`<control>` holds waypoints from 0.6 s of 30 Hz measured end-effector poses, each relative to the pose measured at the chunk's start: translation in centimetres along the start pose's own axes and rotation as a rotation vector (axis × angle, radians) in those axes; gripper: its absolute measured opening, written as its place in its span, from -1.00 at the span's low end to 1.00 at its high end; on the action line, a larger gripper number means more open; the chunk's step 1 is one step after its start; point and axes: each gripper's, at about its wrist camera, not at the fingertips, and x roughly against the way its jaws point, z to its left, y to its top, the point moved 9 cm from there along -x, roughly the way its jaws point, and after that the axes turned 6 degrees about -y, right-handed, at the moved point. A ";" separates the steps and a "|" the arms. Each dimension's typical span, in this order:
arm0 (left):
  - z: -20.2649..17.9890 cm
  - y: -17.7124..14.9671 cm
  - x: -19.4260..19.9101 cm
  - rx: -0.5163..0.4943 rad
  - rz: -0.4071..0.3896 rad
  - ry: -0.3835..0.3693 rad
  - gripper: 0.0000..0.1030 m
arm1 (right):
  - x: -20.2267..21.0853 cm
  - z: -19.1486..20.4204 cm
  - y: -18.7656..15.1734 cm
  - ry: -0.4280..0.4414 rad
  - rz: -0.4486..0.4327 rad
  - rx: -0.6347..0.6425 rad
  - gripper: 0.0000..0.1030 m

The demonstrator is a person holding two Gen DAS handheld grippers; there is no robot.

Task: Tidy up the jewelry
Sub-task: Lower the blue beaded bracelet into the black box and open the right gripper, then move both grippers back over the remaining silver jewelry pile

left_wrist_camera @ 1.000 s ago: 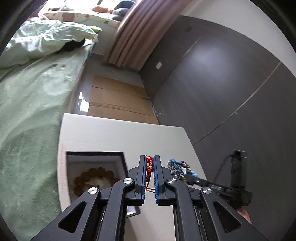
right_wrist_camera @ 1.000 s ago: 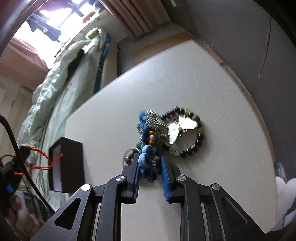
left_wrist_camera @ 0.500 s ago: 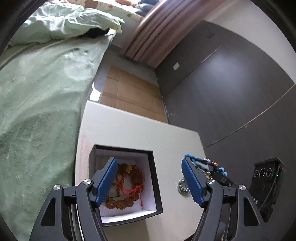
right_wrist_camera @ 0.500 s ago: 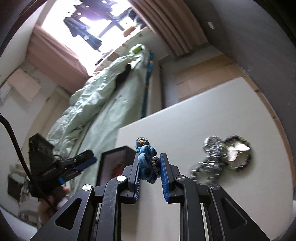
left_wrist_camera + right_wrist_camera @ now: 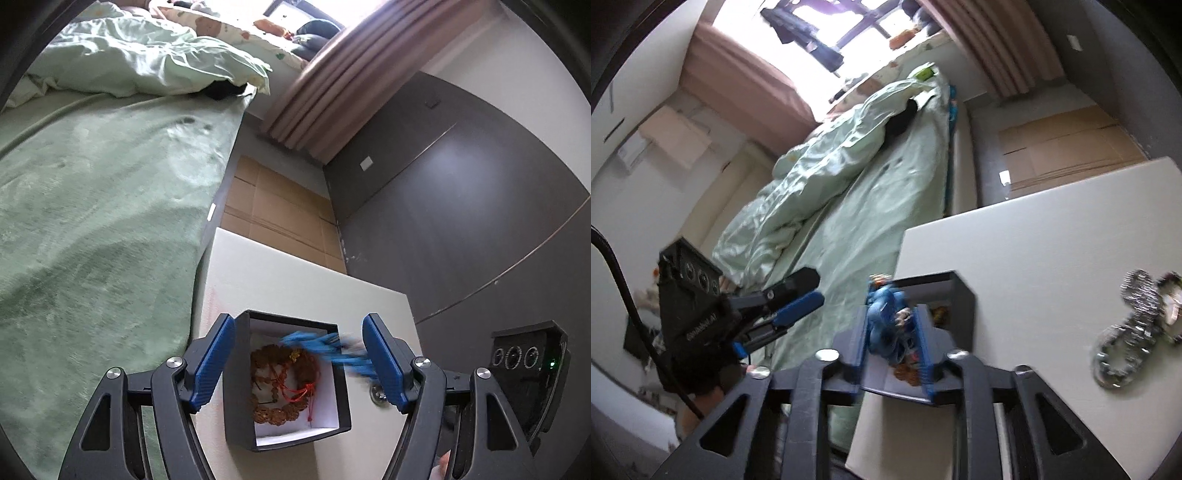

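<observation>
A black box [image 5: 236, 387] with a white lining stands on the white table [image 5: 280, 280]. A brown bead bracelet with red cord [image 5: 284, 384] lies inside it. My left gripper [image 5: 299, 358] is open and empty above the box. My right gripper [image 5: 892, 339] is shut on a blue beaded bracelet [image 5: 886, 321] and holds it over the box [image 5: 956, 295]. The blue bracelet shows blurred in the left wrist view [image 5: 328, 350]. The left gripper shows in the right wrist view [image 5: 790, 306], left of the box.
Silver and dark bead jewelry [image 5: 1134, 325] lies on the table [image 5: 1052, 258] to the right of the box. A bed with green covers [image 5: 92, 206] runs along the table's left side. A dark wall [image 5: 461, 206] stands to the right. Cardboard [image 5: 277, 214] covers the floor beyond.
My left gripper opened and dropped the red-cord bead bracelet into the box. My right gripper lifted the blue bracelet off the table pile and carried it left over the box.
</observation>
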 end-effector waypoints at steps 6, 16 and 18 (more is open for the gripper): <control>-0.1 0.0 -0.5 -0.012 0.014 -0.005 0.40 | -0.1 -0.2 -0.2 -0.025 0.006 0.013 0.23; -1.7 -1.6 -1.9 -0.077 0.065 0.002 0.41 | 4.2 -6.3 0.9 -0.136 -0.029 -0.096 0.24; -2.2 -1.9 -2.2 -0.092 0.074 0.004 0.41 | 4.8 -7.2 0.9 -0.145 -0.027 -0.111 0.24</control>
